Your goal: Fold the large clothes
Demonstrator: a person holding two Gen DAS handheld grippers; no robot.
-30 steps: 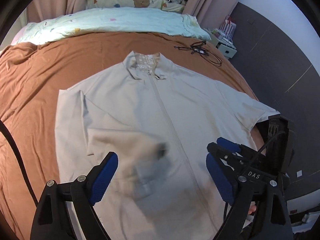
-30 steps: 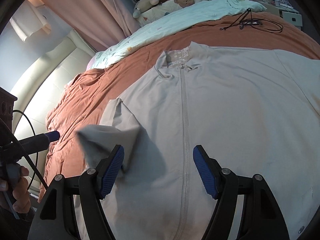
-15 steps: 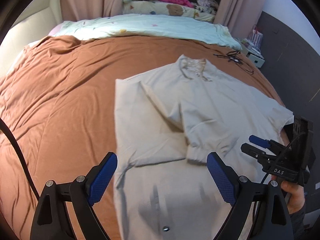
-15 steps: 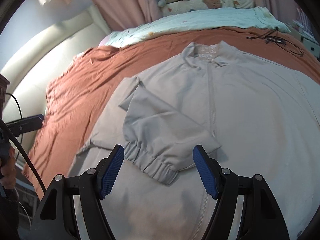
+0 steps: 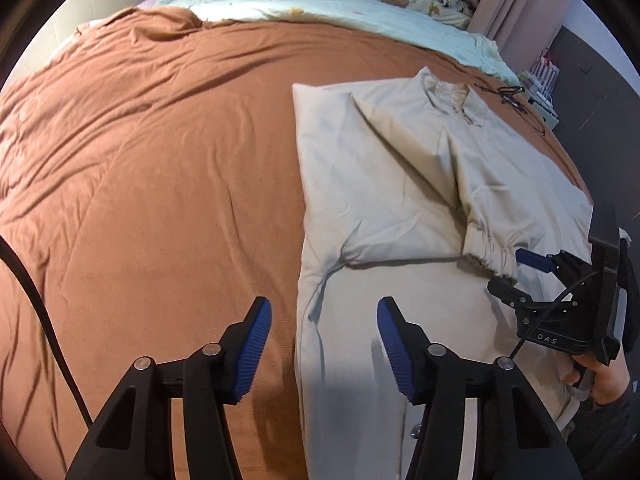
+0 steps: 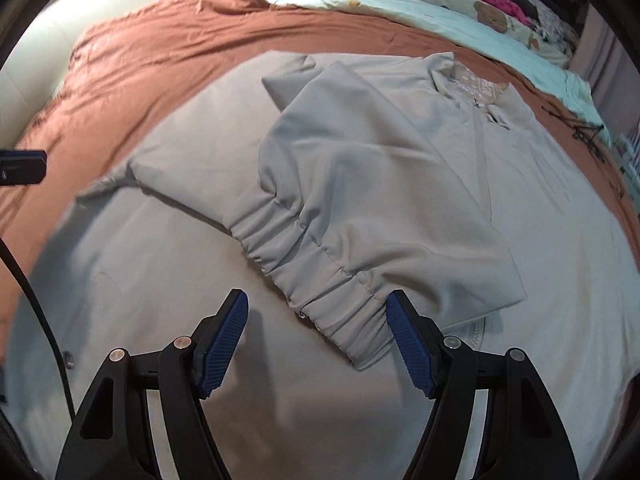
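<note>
A light grey zip jacket (image 5: 400, 208) lies flat on the brown bedspread (image 5: 160, 180), collar away from me. Its left sleeve is folded across the chest, and the gathered cuff (image 6: 320, 288) lies near the zip. My left gripper (image 5: 320, 344) is open and empty, above the jacket's left edge near the hem. My right gripper (image 6: 316, 340) is open and empty, just in front of the cuff; it also shows in the left wrist view (image 5: 536, 268), close to the cuff.
A pale green duvet (image 5: 340, 12) and soft toys lie at the head of the bed. A black cable (image 5: 508, 96) lies on the bedspread beyond the collar. A dark wall stands to the right.
The sleeve has been let go and now lies folded across the chest. My left gripper has swung left to the jacket's edge. My right gripper has moved up to the cuff.
</note>
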